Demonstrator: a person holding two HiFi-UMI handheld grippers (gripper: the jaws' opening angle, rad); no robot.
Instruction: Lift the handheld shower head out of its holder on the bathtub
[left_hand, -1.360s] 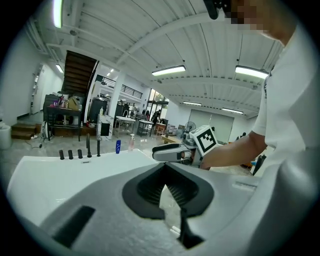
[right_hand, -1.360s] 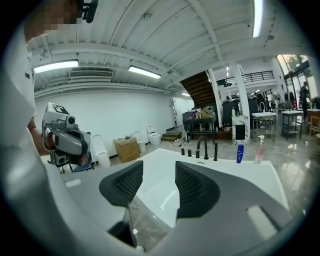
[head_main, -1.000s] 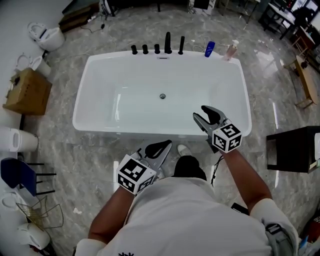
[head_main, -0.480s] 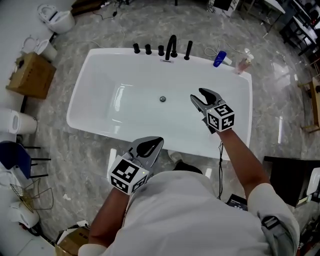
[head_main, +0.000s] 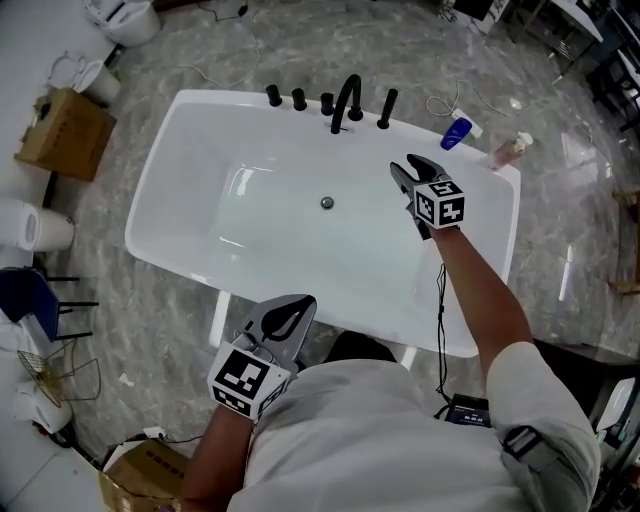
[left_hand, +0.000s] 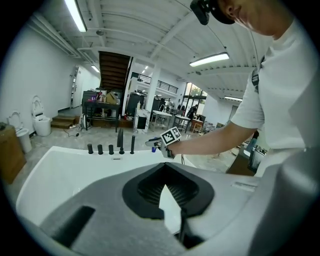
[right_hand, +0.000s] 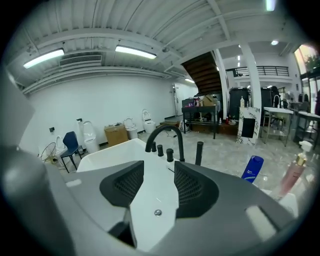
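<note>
right hand-held gripper (right_hand: 159, 166): jaws apart, just narrowed slightly, nothing between | ahead: bathtub (right_hand: 112, 152), black faucet (right_hand: 165, 133), shower head (right_hand: 199, 152) upright on rim | right: blue bottle (right_hand: 252, 169)

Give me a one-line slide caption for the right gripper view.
Right gripper, jaws open and empty, facing across the white bathtub toward the black faucet and upright handheld shower head.

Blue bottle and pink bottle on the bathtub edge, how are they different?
The blue bottle is solid blue, while the pink bottle looks pale and see-through. The blue bottle is short and stubby; the pink bottle looks taller, with a thin pump top. The blue bottle stands closer to the black taps, the pink bottle nearer the corner. Both stand on the rim of the white bathtub.
</note>
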